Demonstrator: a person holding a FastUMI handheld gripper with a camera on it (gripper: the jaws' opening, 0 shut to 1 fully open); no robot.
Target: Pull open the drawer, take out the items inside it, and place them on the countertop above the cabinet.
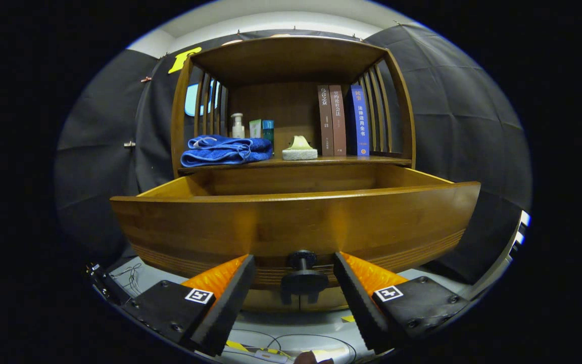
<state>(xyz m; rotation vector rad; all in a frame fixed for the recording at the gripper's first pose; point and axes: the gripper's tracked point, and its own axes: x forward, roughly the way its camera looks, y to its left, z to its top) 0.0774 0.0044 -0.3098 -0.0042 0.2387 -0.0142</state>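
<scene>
The gripper camera is riding on the gripper (294,288) and looking forward along its two fingers, which are standing apart at five and seven o'clock — the knob (302,275) is sitting between them, untouched. It is facing the cabinet (291,60) head-on from low down, very near the drawer (296,222) front, which is spreading wide across the middle. Toward twelve o'clock, farther off, it is taking in the countertop (321,161) — and the booth wall (463,116) is curving round at three and nine o'clock.

The drawer (296,222) front hides its inside.
</scene>
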